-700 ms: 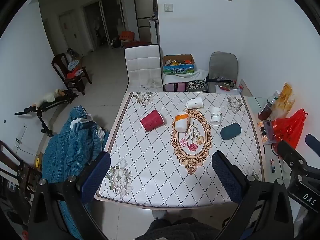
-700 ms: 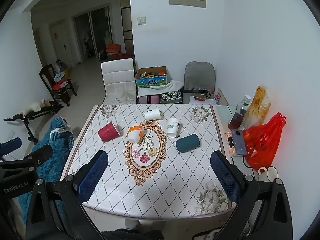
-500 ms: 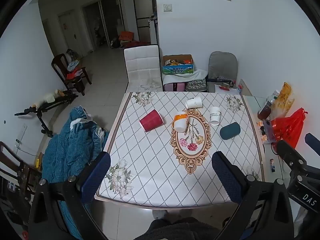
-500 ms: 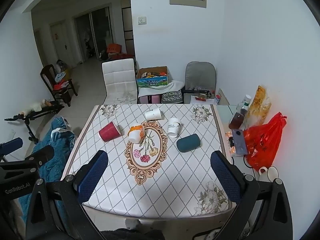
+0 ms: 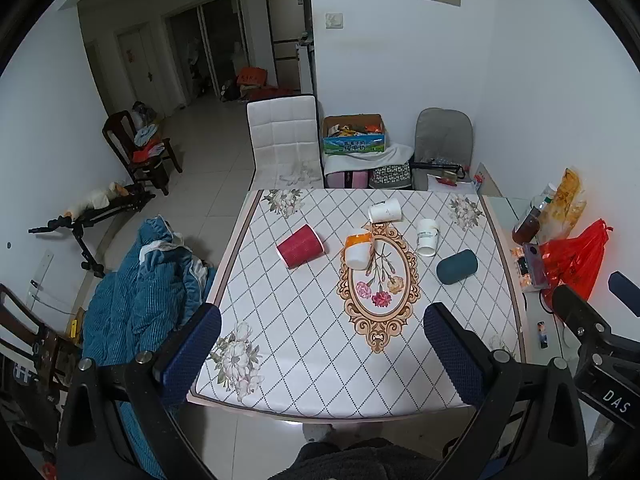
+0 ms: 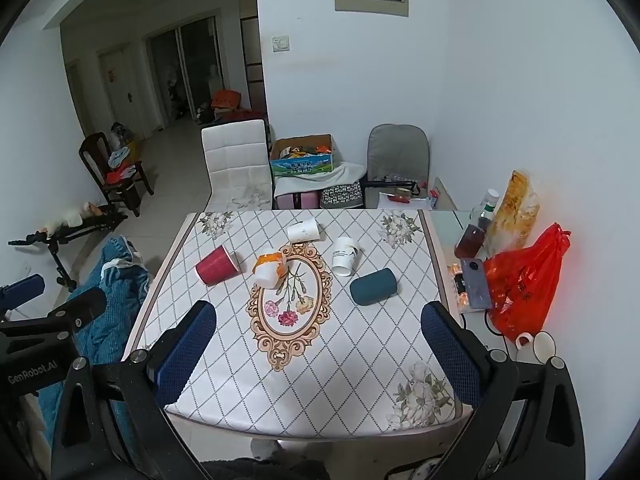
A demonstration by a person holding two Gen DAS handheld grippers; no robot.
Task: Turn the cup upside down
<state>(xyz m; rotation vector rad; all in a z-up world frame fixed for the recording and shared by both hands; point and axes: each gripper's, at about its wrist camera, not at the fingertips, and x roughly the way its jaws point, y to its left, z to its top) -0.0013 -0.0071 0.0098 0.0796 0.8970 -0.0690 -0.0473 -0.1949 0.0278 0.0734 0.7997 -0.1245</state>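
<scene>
Several cups lie on their sides on the table point(image 5: 304, 344): a red cup point(image 5: 300, 246) at the left, an orange-and-white cup point(image 5: 359, 249) in the middle, a white cup point(image 5: 385, 211) at the back, a white printed cup point(image 5: 427, 237) and a dark teal cup point(image 5: 457, 267) at the right. The right wrist view shows the red cup point(image 6: 217, 265) and teal cup point(image 6: 373, 286) too. My left gripper point(image 5: 322, 354) and right gripper point(image 6: 318, 350) are both open and empty, held high above the table's near edge.
A white chair point(image 5: 285, 140) and a grey chair point(image 5: 442, 142) stand behind the table. A red bag point(image 6: 524, 280), bottles and a phone sit on a side surface at the right. A blue blanket point(image 5: 136, 300) lies at the left.
Both views have shifted only slightly. The cups have not moved and both grippers stay open.
</scene>
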